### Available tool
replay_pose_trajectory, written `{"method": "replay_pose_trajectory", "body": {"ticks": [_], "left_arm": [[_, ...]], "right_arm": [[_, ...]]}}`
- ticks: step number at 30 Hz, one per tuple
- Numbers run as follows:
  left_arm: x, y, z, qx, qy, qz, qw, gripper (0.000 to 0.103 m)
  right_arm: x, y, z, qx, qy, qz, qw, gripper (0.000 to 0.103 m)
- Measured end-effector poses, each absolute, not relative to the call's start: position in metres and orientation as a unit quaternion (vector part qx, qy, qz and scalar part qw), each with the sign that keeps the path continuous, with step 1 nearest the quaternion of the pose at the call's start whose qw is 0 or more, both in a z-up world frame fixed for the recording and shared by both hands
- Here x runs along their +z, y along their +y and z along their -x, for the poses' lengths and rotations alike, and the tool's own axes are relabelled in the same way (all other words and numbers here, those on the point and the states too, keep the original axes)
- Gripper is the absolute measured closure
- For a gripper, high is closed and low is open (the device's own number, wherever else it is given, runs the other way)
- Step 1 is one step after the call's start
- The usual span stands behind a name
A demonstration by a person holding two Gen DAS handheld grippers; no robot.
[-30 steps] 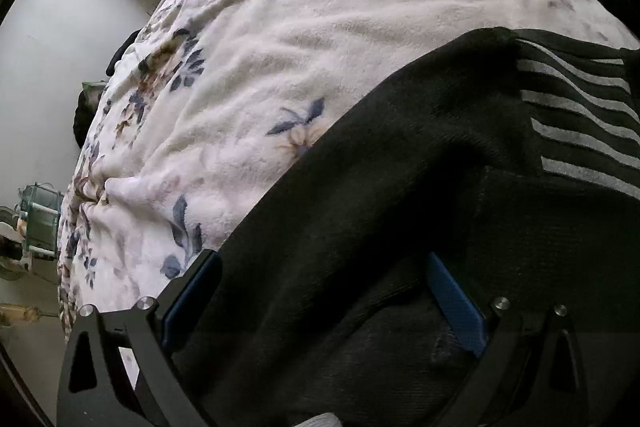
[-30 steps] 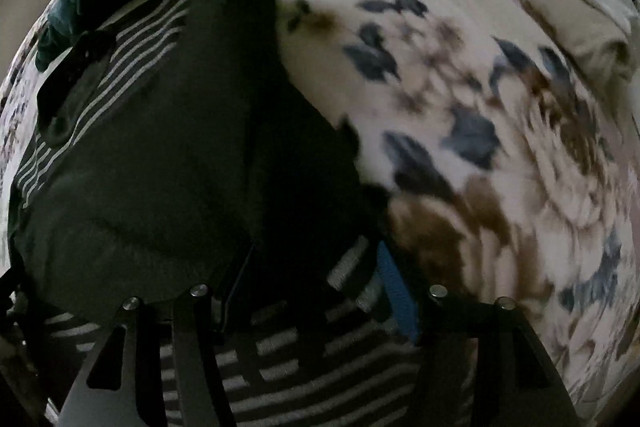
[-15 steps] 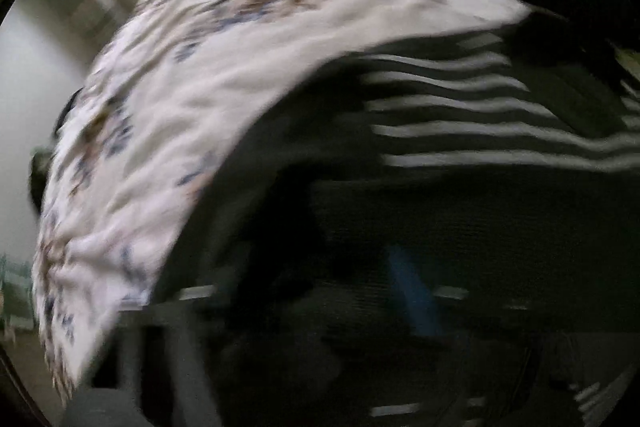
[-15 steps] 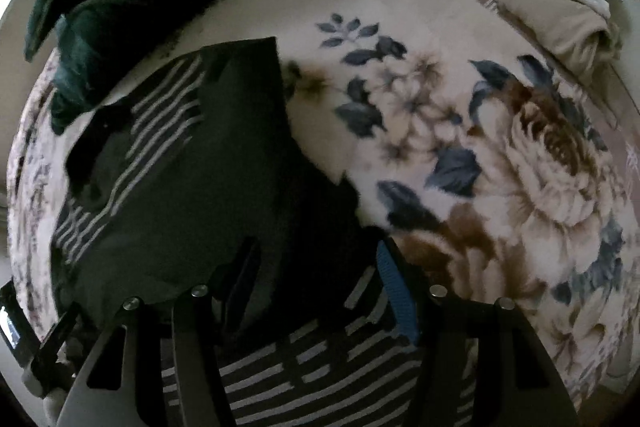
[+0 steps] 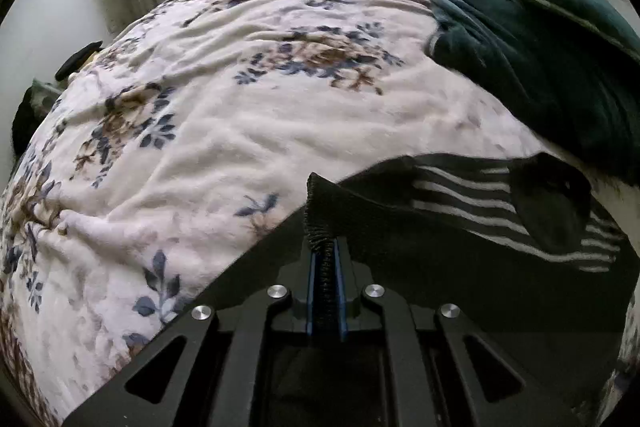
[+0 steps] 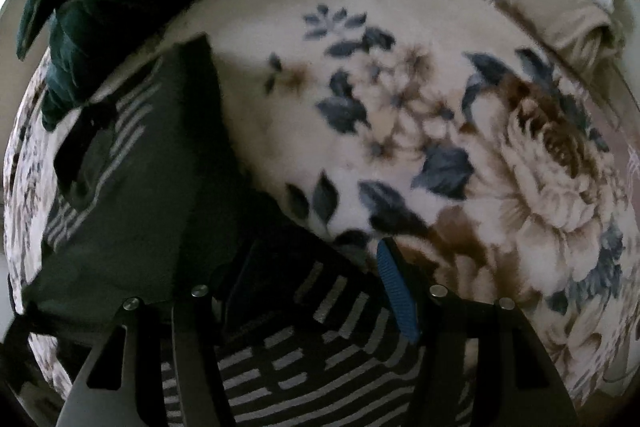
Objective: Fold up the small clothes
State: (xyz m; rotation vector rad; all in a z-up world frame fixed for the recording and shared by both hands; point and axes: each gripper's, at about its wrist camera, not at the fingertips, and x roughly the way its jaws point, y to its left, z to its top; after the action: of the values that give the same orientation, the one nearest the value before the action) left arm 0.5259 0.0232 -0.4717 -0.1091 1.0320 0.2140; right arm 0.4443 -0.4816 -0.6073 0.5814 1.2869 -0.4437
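We read no labels anywhere. Floral blanket (image 5: pixel 224 131) has broad bare room left of the black striped garment (image 5: pixel 460 227), which lies by the dark green pile (image 5: pixel 540 47). Left gripper (image 5: pixel 325 259) clamps the garment's ribbed edge, lifted. Right gripper (image 6: pixel 316 287) hangs spread over the garment, probably not touching; view's dim.

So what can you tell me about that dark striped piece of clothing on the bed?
The striped garment looks like a soft black knit with thin pale stripes in bands. It lies partly folded on the floral blanket. The left gripper has its jaws shut on a ribbed edge, lifting it. The right gripper is open above another striped part.
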Motion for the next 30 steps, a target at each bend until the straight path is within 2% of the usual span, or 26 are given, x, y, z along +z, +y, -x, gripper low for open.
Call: {"method": "replay_pose_trajectory", "body": {"ticks": [2,7,8,9,11,14,18,21,25,28,30], "left_arm": [[-0.476,0.024,-0.524,0.100,0.499,0.053,0.859,0.097],[-0.475,0.022,-0.522,0.096,0.498,0.045,0.861,0.097],[-0.475,0.024,-0.521,0.097,0.498,0.047,0.860,0.097],[-0.474,0.028,-0.519,0.101,0.499,0.054,0.859,0.097],[-0.472,0.035,-0.515,0.111,0.499,0.064,0.857,0.097],[-0.462,0.049,-0.507,0.122,0.490,0.091,0.859,0.097],[-0.442,0.072,-0.495,0.151,0.463,0.129,0.864,0.097],[-0.450,0.088,-0.496,0.175,0.470,0.138,0.854,0.097],[-0.450,0.089,-0.495,0.170,0.470,0.129,0.856,0.097],[-0.445,0.085,-0.493,0.158,0.471,0.128,0.859,0.097],[-0.441,0.081,-0.494,0.149,0.469,0.125,0.861,0.097]], "right_arm": [[-0.618,-0.478,-0.444,-0.181,0.602,-0.266,0.731,0.041],[-0.637,-0.467,-0.450,-0.184,0.627,-0.165,0.739,0.041],[-0.639,-0.471,-0.450,-0.211,0.626,-0.143,0.737,0.046],[-0.641,-0.477,-0.449,-0.239,0.627,-0.122,0.732,0.056],[-0.642,-0.499,-0.445,-0.280,0.622,-0.134,0.719,0.059],[-0.638,-0.525,-0.443,-0.272,0.621,-0.226,0.699,0.059],[-0.608,-0.515,-0.460,-0.234,0.593,-0.241,0.732,0.059],[-0.603,-0.488,-0.474,-0.165,0.597,-0.252,0.744,0.058],[-0.627,-0.438,-0.484,-0.072,0.656,-0.186,0.728,0.058],[-0.634,-0.424,-0.478,-0.112,0.654,-0.081,0.743,0.059],[-0.633,-0.437,-0.470,-0.169,0.643,-0.070,0.744,0.058]]}}
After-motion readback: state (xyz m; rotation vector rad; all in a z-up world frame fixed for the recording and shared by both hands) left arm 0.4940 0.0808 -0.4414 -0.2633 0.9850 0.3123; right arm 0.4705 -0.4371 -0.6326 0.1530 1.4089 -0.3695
